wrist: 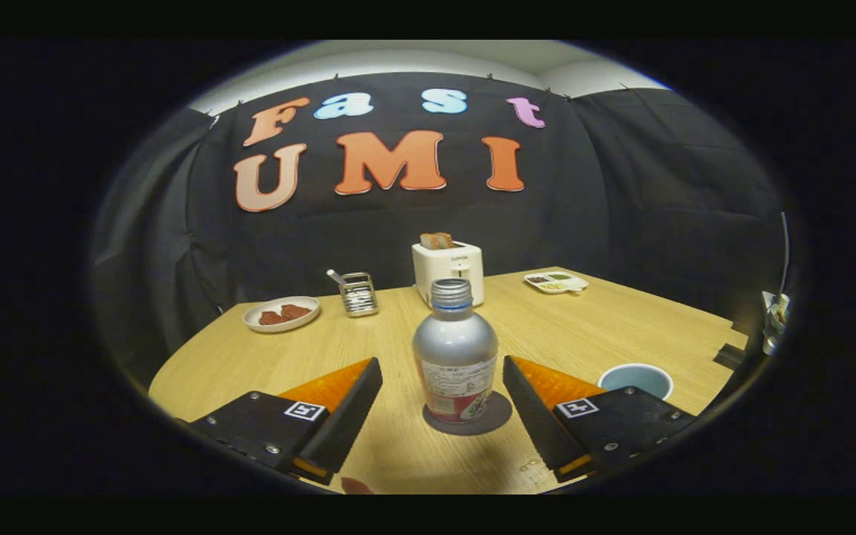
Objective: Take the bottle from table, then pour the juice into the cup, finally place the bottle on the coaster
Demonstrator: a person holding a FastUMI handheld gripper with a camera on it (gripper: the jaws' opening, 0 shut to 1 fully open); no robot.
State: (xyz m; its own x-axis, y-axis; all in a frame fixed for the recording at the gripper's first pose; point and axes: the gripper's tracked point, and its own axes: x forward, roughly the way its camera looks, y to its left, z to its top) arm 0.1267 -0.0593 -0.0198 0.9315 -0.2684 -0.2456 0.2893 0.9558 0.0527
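A silver bottle [455,349] with a grey cap and a printed label stands upright on a dark round coaster [495,417] on the wooden table [606,327]. My gripper [443,379] is open, one finger on each side of the bottle with a gap to both. The bottle sits between the fingertips, touched by neither. A light blue cup [636,380] stands just right of the right finger [539,401], partly hidden behind it. A few small drops lie on the table near the right finger's base.
At the back of the table stand a white toaster [449,271] holding toast, a small metal rack [357,293], a white plate [281,313] with reddish pieces at the left, and a divided tray [556,281] at the right. The table's right edge lies near the cup.
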